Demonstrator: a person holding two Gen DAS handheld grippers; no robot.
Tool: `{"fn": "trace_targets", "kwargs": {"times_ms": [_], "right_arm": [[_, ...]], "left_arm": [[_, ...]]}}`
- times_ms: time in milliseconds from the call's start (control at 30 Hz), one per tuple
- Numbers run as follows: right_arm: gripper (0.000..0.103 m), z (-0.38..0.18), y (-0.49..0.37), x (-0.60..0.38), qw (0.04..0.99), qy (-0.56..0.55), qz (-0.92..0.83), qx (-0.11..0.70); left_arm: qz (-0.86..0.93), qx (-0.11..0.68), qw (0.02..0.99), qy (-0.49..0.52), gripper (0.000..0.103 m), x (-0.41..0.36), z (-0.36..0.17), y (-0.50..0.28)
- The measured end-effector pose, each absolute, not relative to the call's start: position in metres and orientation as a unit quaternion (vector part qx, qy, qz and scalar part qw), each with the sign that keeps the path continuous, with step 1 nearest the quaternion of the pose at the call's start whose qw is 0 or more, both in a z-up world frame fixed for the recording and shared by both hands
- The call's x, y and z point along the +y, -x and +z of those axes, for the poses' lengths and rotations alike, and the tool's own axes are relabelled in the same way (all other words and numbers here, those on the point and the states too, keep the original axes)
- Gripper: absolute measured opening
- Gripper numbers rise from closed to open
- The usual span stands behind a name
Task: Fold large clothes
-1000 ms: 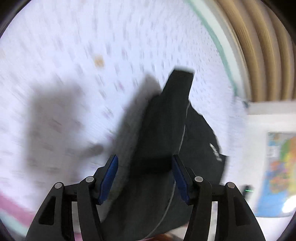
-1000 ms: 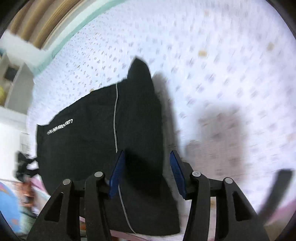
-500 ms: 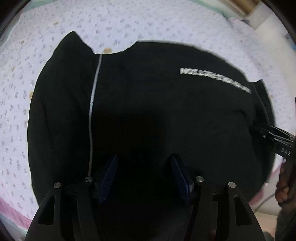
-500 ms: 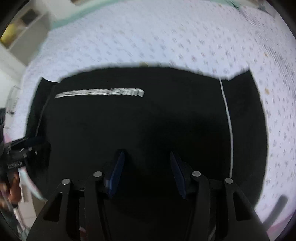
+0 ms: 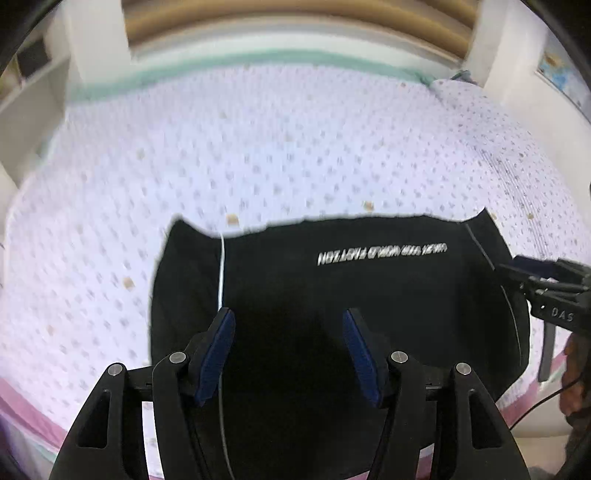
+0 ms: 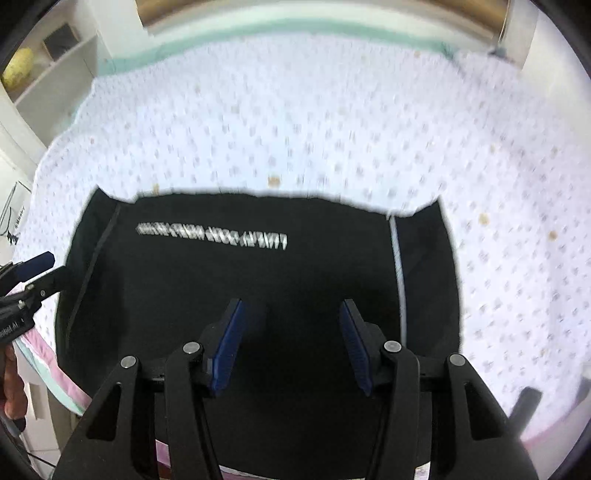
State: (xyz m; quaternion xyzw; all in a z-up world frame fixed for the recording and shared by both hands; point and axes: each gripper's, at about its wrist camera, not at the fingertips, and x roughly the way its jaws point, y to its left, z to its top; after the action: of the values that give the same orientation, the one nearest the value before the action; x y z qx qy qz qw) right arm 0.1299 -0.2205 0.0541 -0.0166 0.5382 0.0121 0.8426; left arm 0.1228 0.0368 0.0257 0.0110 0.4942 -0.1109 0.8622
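A black garment (image 5: 332, 295) with a line of white lettering and thin white piping lies spread flat on the near part of the bed; it also shows in the right wrist view (image 6: 258, 280). My left gripper (image 5: 288, 317) is open and hovers over the garment's left part, holding nothing. My right gripper (image 6: 291, 308) is open over the garment's right part, holding nothing. The right gripper also shows at the right edge of the left wrist view (image 5: 532, 273), the left gripper at the left edge of the right wrist view (image 6: 37, 271).
The bed is covered by a white dotted sheet (image 5: 295, 147) with a green band at its far edge. A wooden headboard (image 5: 295, 22) stands behind. White shelves (image 6: 55, 74) are at the far left. The bed's pink near edge (image 5: 44, 424) runs below the garment.
The garment was held up by both grippers a second ago; it now lies flat on the bed. Both grippers have pulled back and up, so more of the bed shows.
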Motion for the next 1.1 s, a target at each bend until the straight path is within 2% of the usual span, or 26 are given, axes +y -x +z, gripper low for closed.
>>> {"fn": "trace_targets", "kwargs": {"times_ms": [433, 600, 1100], "right_arm": [[0.056, 0.131, -0.116, -0.177, 0.879, 0.056, -0.001, 0.473], [0.063, 0.145, -0.11, -0.162, 0.884, 0.061, 0.009, 0.464], [0.064, 0.146, -0.106, -0.171, 0.879, 0.059, -0.018, 0.473]], "left_arm": [[-0.05, 0.402, 0.914, 0.016, 0.063, 0.034, 0.135, -0.114], [-0.036, 0.384, 0.922, -0.003, 0.063, 0.035, 0.149, -0.104], [-0.068, 0.372, 0.926, -0.005, 0.063, 0.011, 0.152, -0.1]]}}
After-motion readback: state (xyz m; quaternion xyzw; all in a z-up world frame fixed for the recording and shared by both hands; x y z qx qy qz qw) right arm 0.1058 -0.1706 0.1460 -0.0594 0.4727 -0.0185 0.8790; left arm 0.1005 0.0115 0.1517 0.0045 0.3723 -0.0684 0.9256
